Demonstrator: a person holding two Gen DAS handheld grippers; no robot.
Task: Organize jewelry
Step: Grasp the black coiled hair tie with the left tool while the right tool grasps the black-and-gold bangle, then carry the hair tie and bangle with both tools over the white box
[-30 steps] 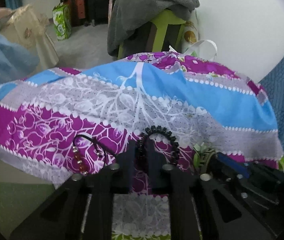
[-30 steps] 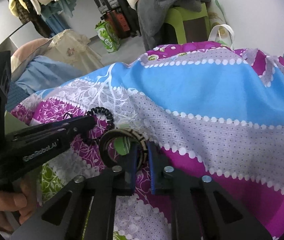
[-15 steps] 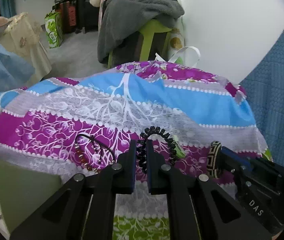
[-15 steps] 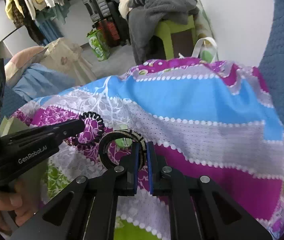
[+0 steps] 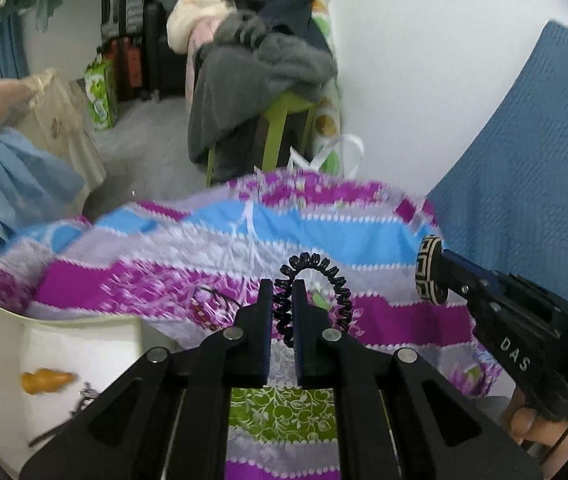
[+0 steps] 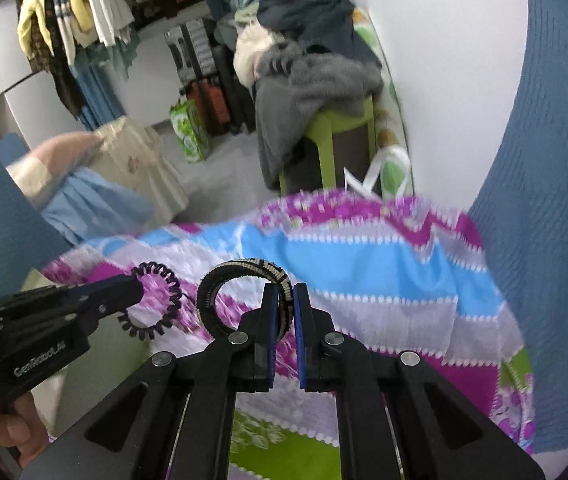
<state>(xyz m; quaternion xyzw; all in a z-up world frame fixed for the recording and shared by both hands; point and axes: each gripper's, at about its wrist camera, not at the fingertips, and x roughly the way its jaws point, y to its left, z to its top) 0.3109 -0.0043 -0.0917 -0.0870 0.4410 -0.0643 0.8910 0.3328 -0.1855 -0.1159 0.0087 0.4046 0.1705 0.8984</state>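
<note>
Setting: bedspread (image 5: 363,236) in magenta, blue and grey bands, blurred in both wrist views; green floral patch (image 5: 284,408) of it near the bottom edge
Left gripper (image 5: 282,292): jaws clenched on a black spiral hair tie (image 5: 339,284); one side of the coil is pinched between the pads, the rest loops up and to the right of the fingertips, clear of the cloth
Same tie from the right wrist: hangs as a ring (image 6: 160,300) at the tip of the left gripper (image 6: 134,290), on the left of that view
Right gripper (image 6: 282,304): jaws clamped on a patterned bangle (image 6: 224,276), black with pale edging; the band runs between the pads and arcs up and to the left
Same bangle from the left wrist: seen edge-on (image 5: 429,270) at the tip of the right gripper (image 5: 439,276), key pattern on its rim
Hands: fingers (image 6: 12,436) wrap the left handle; a fingertip (image 5: 523,424) shows under the right handle
White tray (image 5: 0,344): lower left, beside the bedspread; an orange piece (image 5: 44,380) lies on it; dark thin items (image 5: 84,392) nearby, too blurred to tell
Beaded strand (image 5: 212,304): on the magenta band, left of the left gripper
Background: green stool (image 5: 284,120) piled with grey clothing (image 5: 252,80); blue textured panel (image 5: 523,160) at right
</note>
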